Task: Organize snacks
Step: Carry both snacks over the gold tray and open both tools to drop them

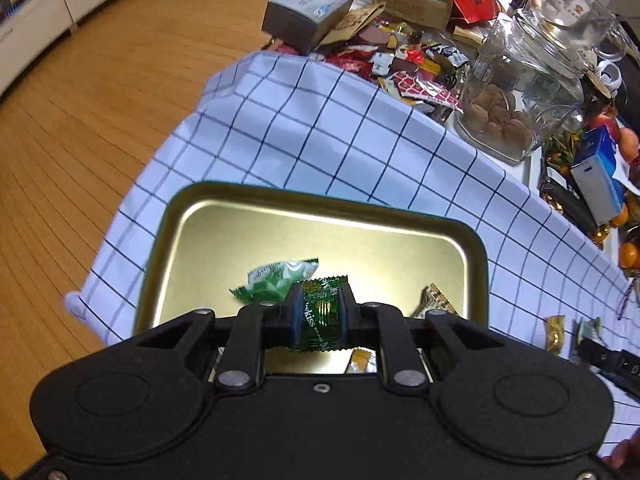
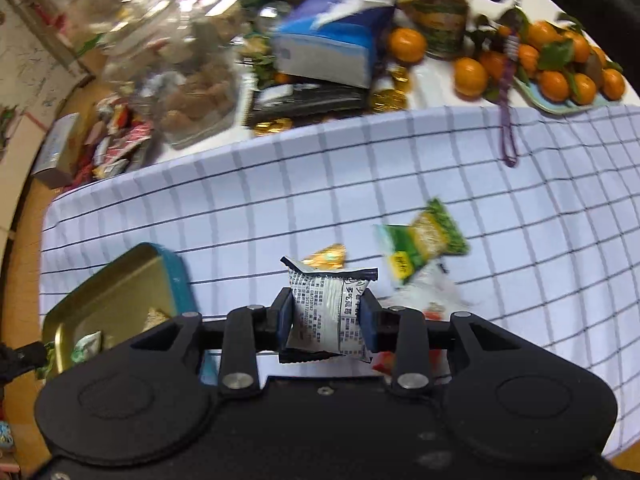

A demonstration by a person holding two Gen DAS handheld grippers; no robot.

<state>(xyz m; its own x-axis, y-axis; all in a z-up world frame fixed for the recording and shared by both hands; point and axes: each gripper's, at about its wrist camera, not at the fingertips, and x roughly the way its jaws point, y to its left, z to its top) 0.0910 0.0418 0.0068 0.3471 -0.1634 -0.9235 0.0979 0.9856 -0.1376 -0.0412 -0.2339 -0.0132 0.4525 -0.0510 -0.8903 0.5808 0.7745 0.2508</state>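
Snacks in both grippers. Left gripper (image 1: 319, 312): jaws pinching a dark green candy wrapper (image 1: 322, 312) above the gold tin tray (image 1: 168, 240), which holds a pale green packet (image 1: 276, 280) at 10 o'clock of the wrapper. Right gripper (image 2: 327, 316): jaws clamped on a silver printed packet (image 2: 328, 312) over the checked cloth (image 2: 520, 200) on the counter; green-yellow packet (image 2: 424, 240) lies at 1 o'clock, tray at 9 o'clock.

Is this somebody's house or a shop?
Most likely a home, at a dining or living-room table. A checked tablecloth covers it, tangerines with leaves sit on a plate, a glass jar holds what look like walnuts, and the floor is wood.
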